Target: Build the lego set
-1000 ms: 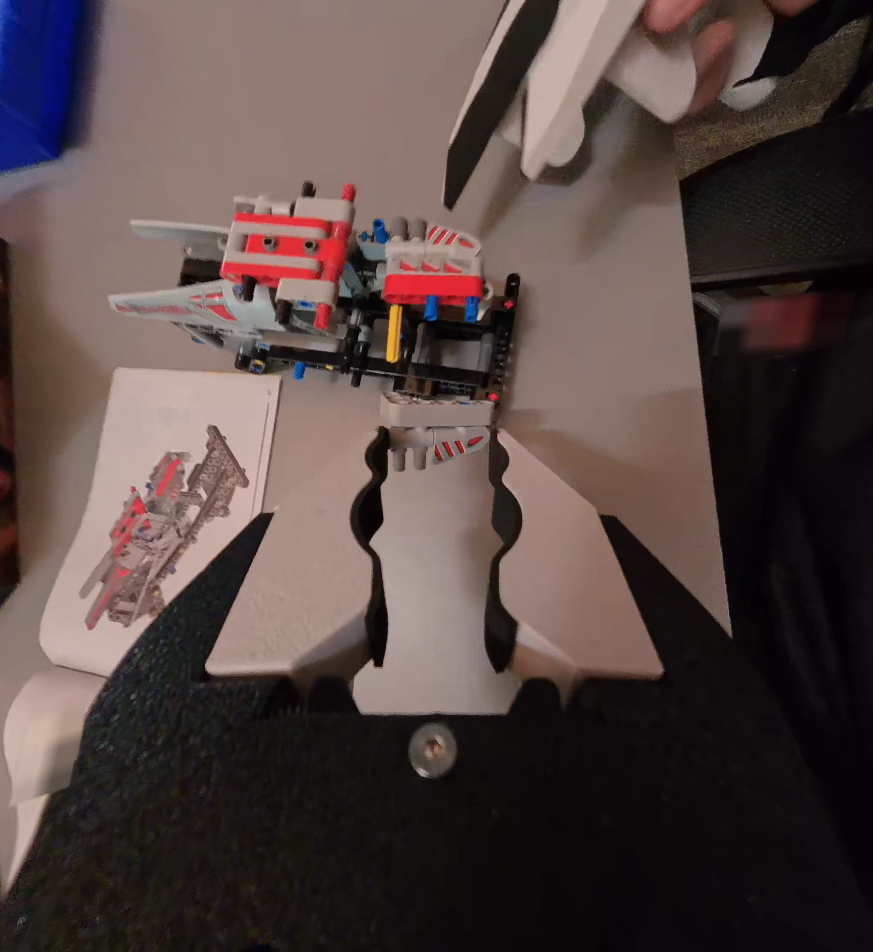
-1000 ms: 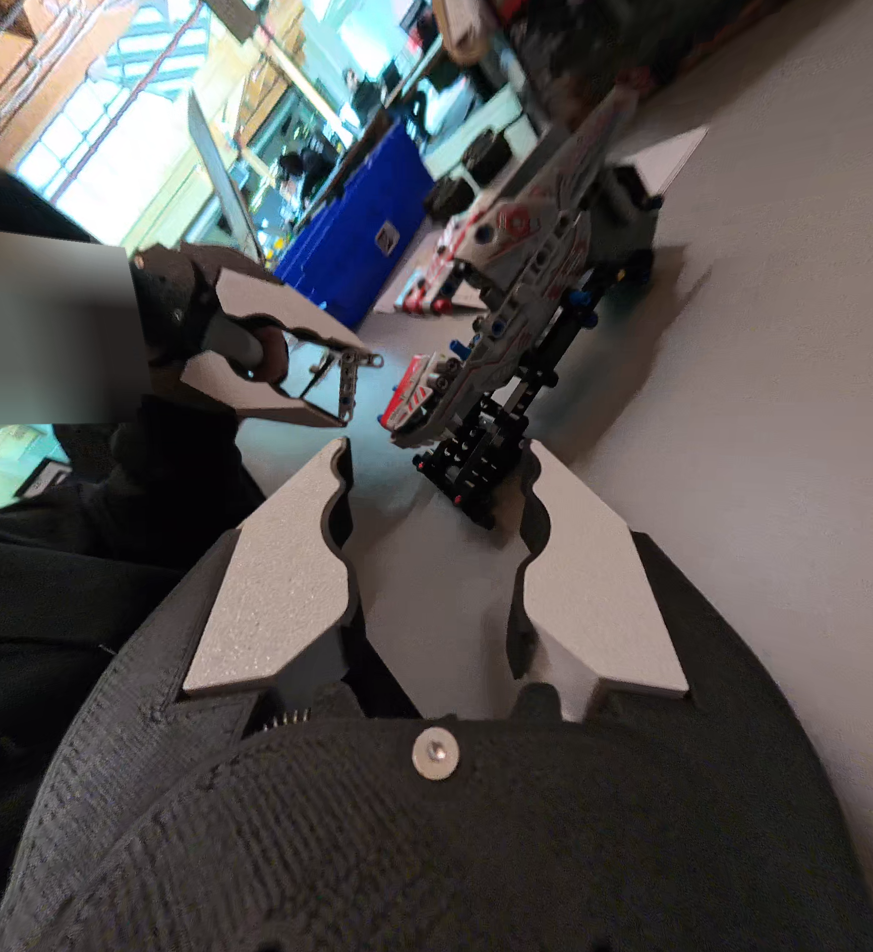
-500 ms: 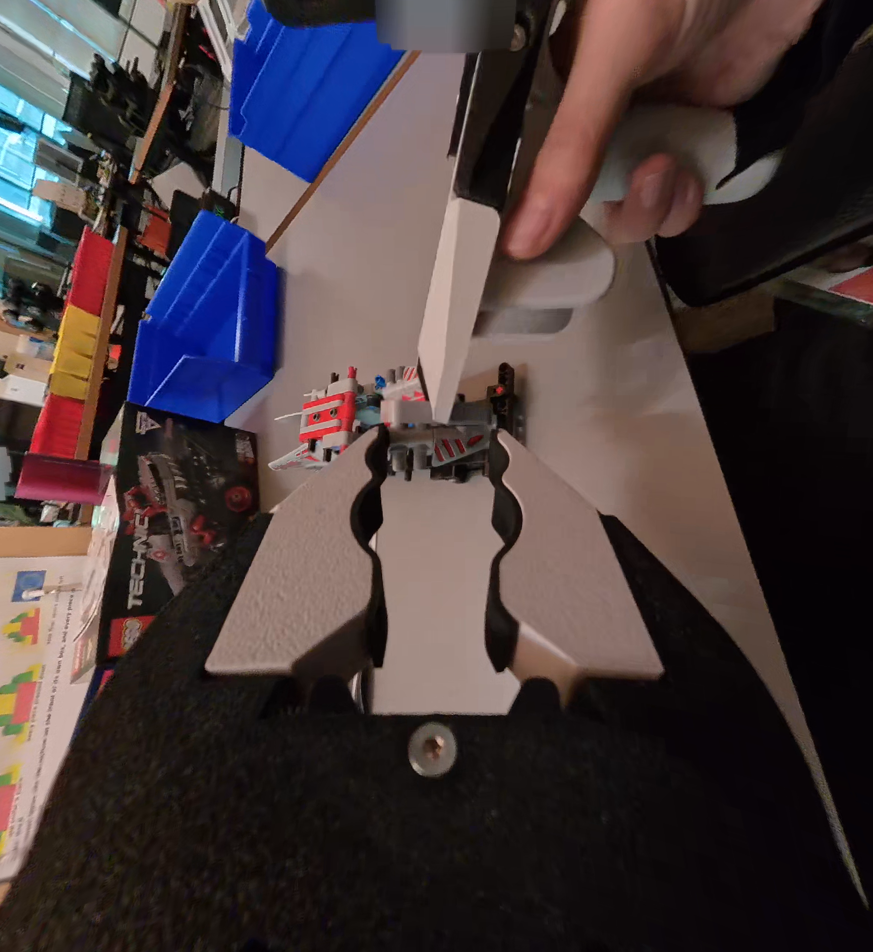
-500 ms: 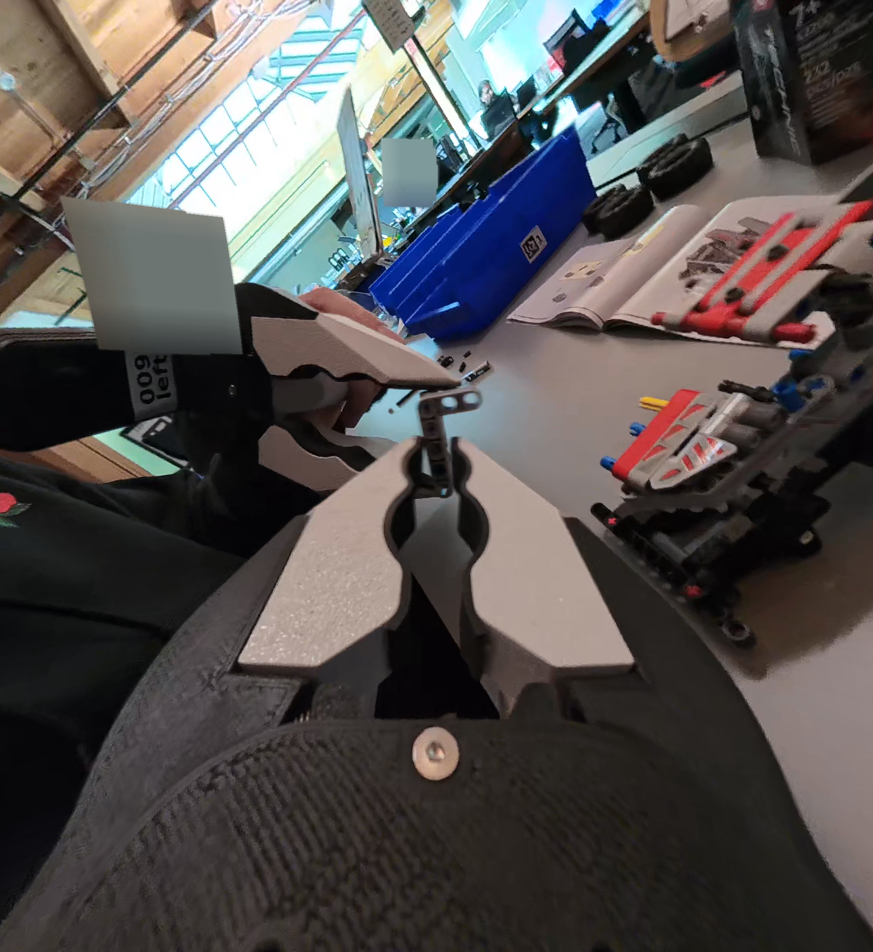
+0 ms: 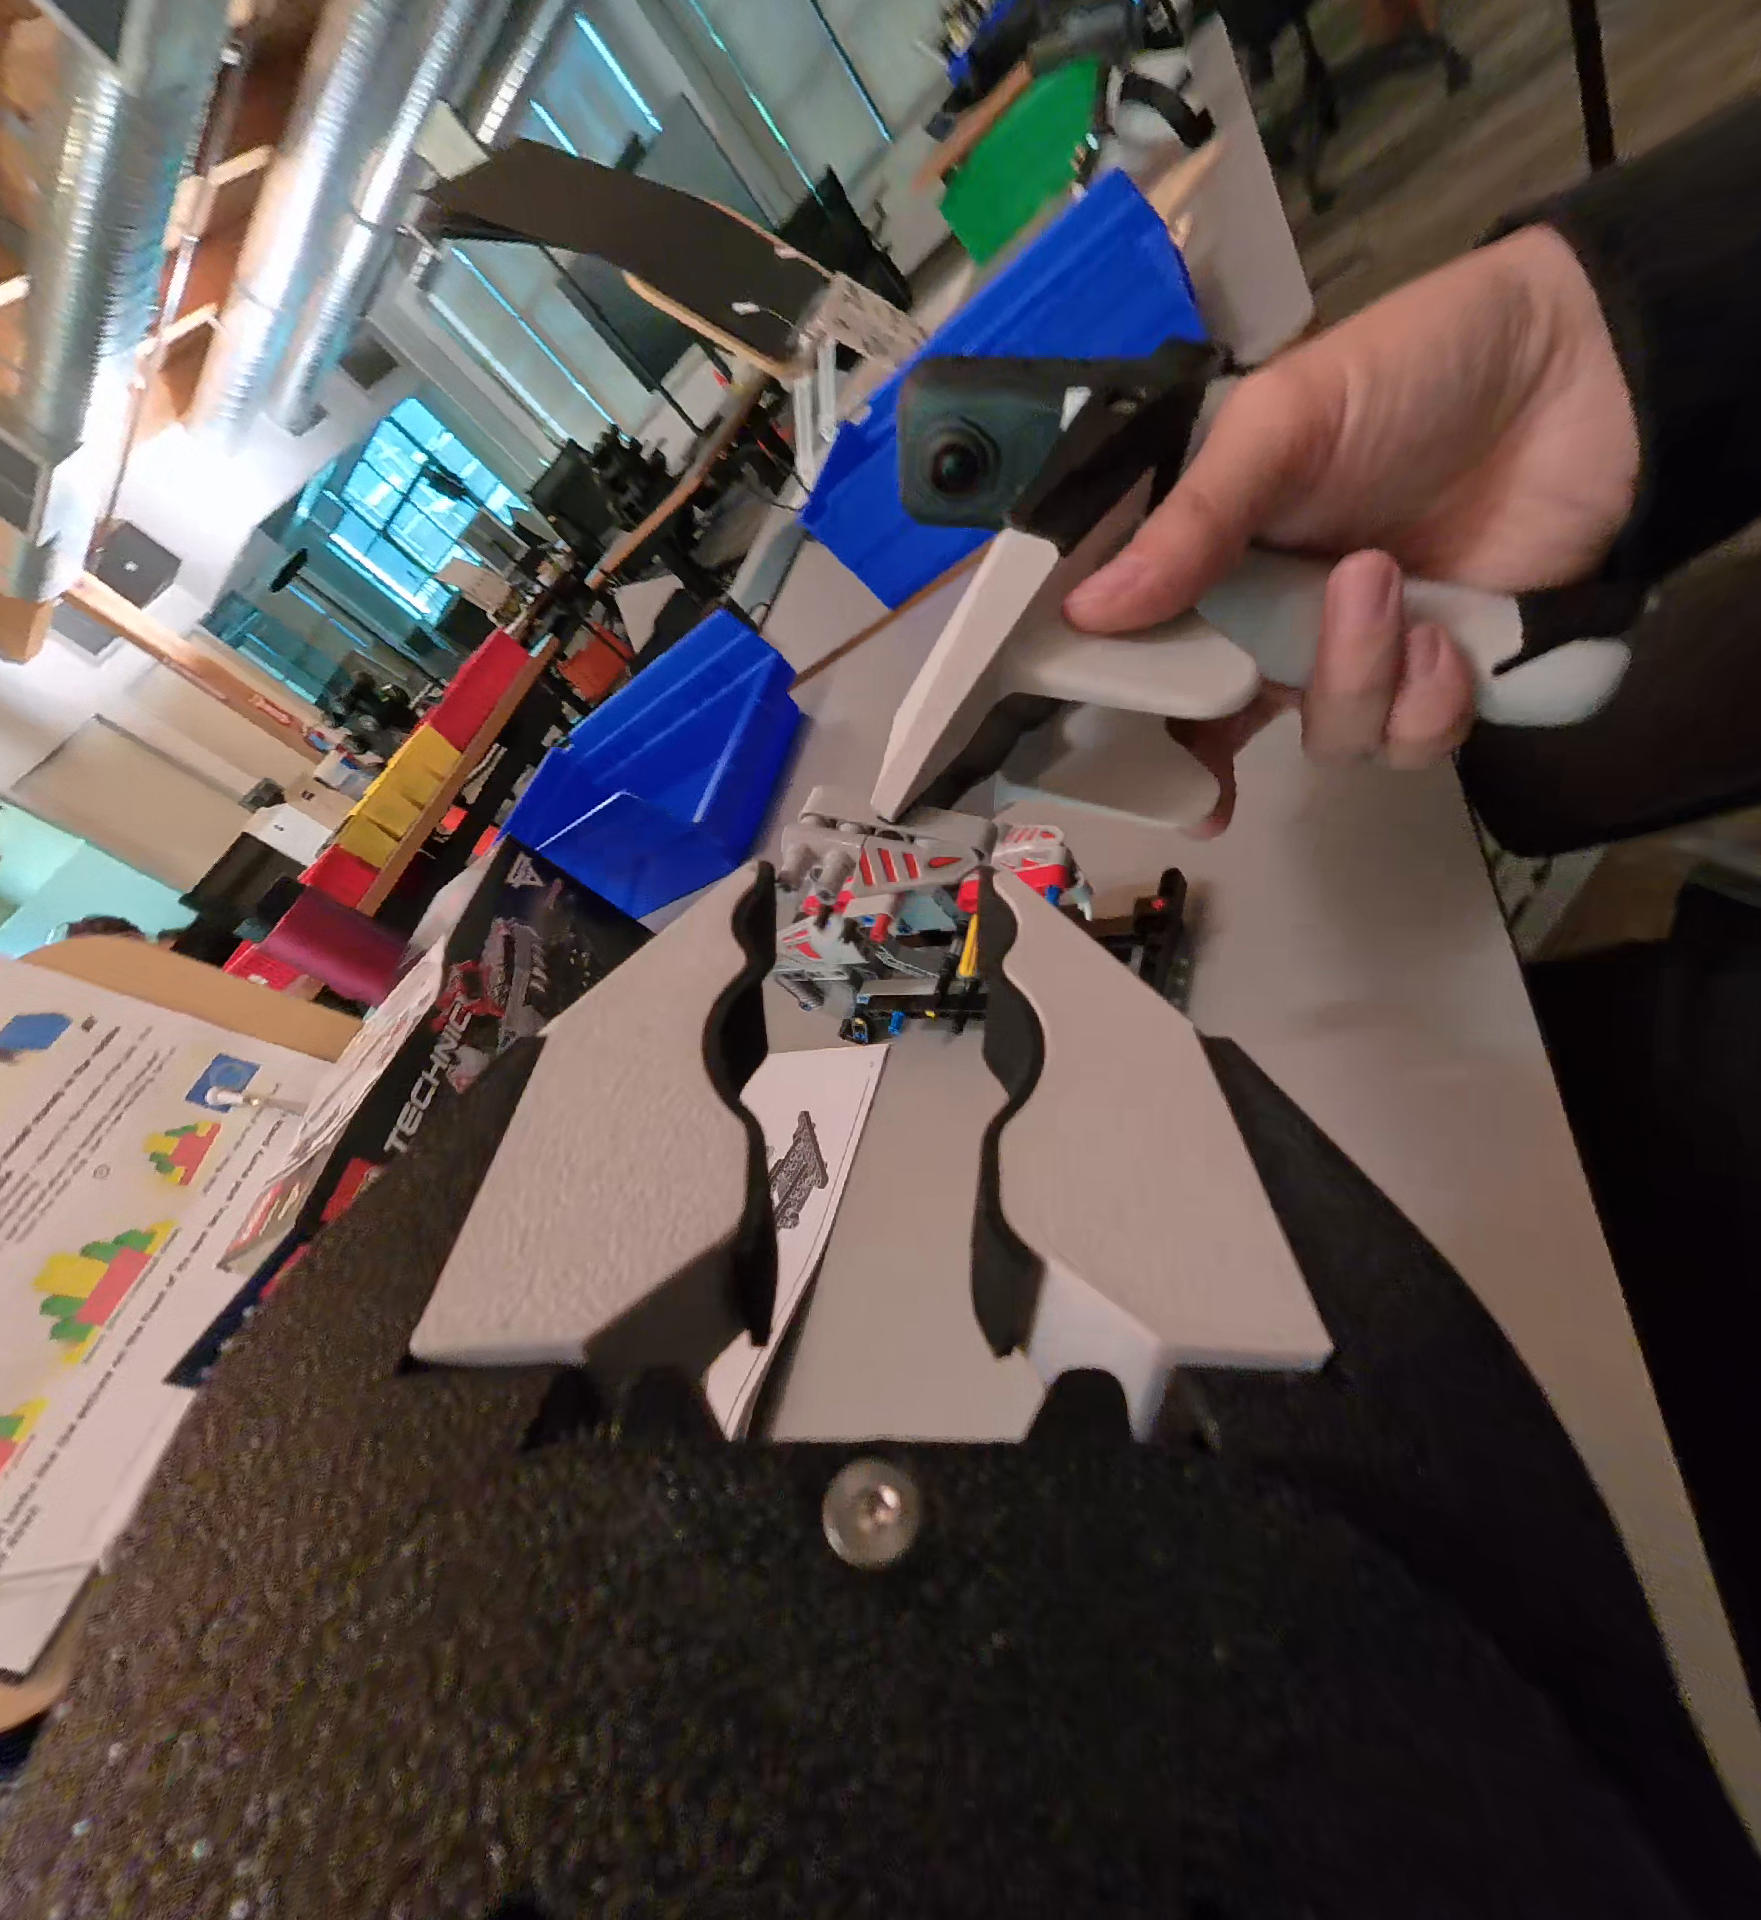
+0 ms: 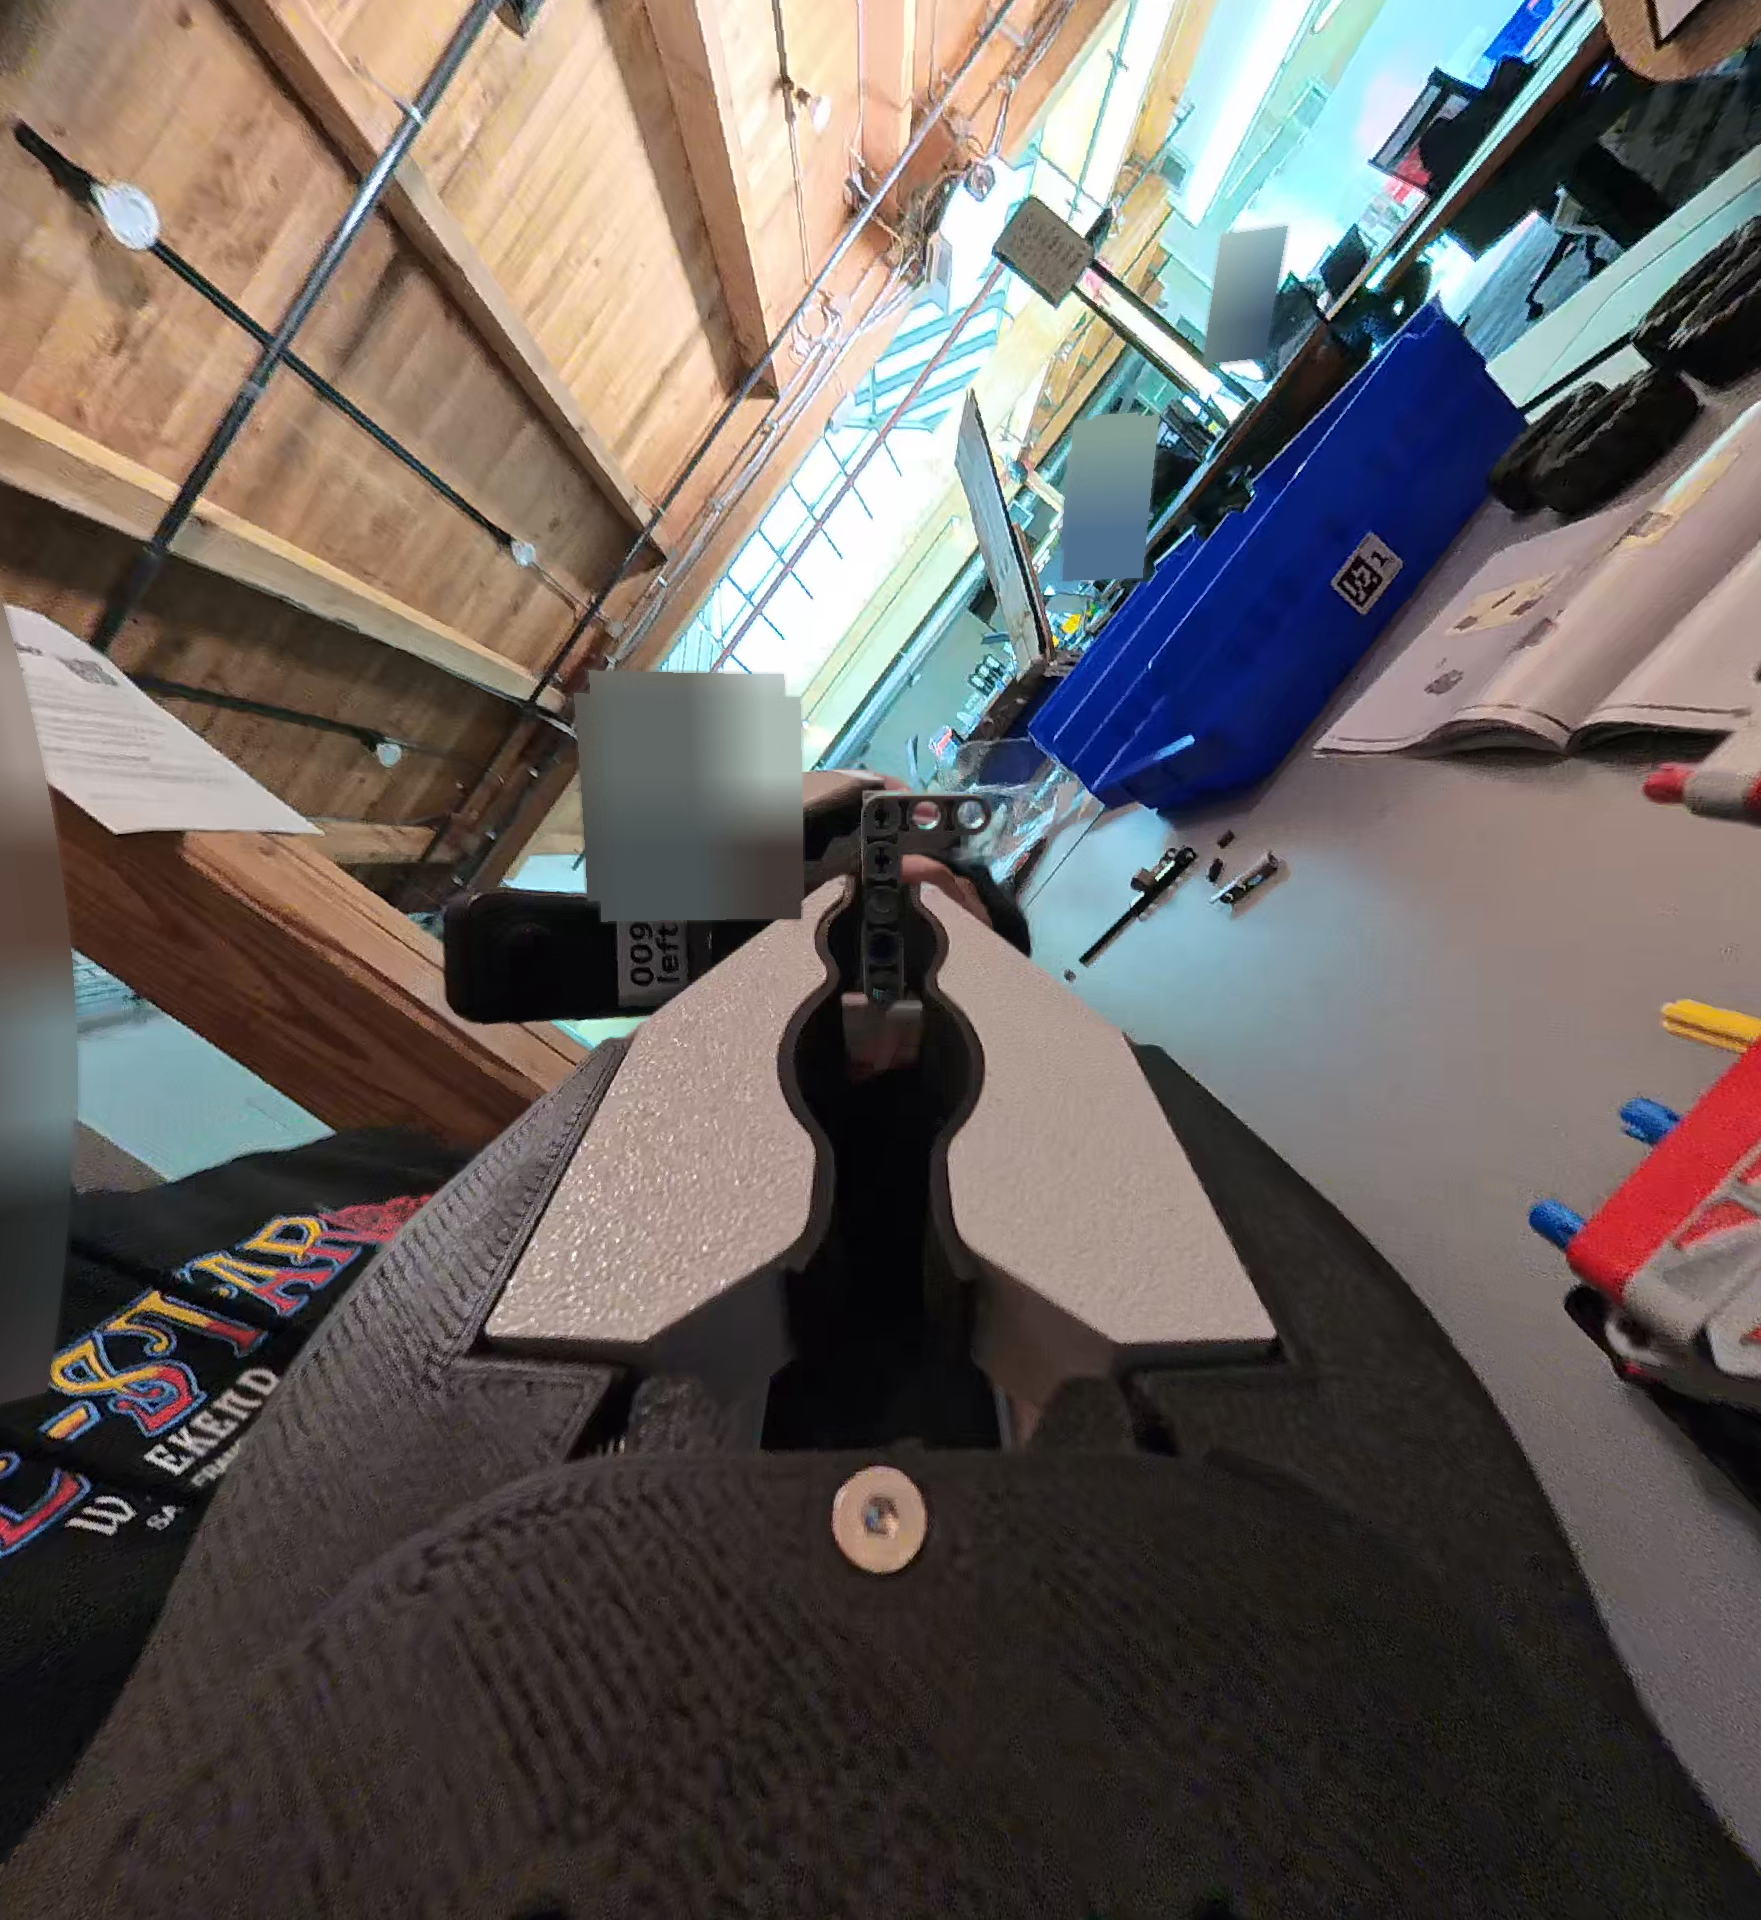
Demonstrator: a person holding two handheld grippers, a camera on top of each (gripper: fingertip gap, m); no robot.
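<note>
My left gripper (image 5: 881,899) is shut on a small grey sub-assembly with red stripes and grey pins (image 5: 886,857), held above the table. My right gripper (image 6: 881,904) is shut on a dark grey L-shaped beam (image 6: 886,862) that sticks up past its tips. In the left wrist view the right gripper (image 5: 943,805), held by a hand, has its tips on the top of the sub-assembly. The left gripper's camera body (image 6: 533,961) shows just behind my right fingers. The red, grey and black lego model (image 5: 1156,935) (image 6: 1738,1195) stands on the table.
The open instruction booklet (image 5: 814,1143) (image 6: 1582,644) lies beside the model. Blue bins (image 5: 668,790) (image 6: 1271,623), a dark set box (image 5: 460,1039), black tyres (image 6: 1603,447) and small loose parts (image 6: 1167,883) sit farther back. The table edge (image 5: 1541,1091) runs along the right. Both grippers' tips are close together, under 4 cm apart.
My right gripper went from open to shut on the L-shaped beam and met the left gripper. My left gripper rose from the table near the model, still holding the sub-assembly.
</note>
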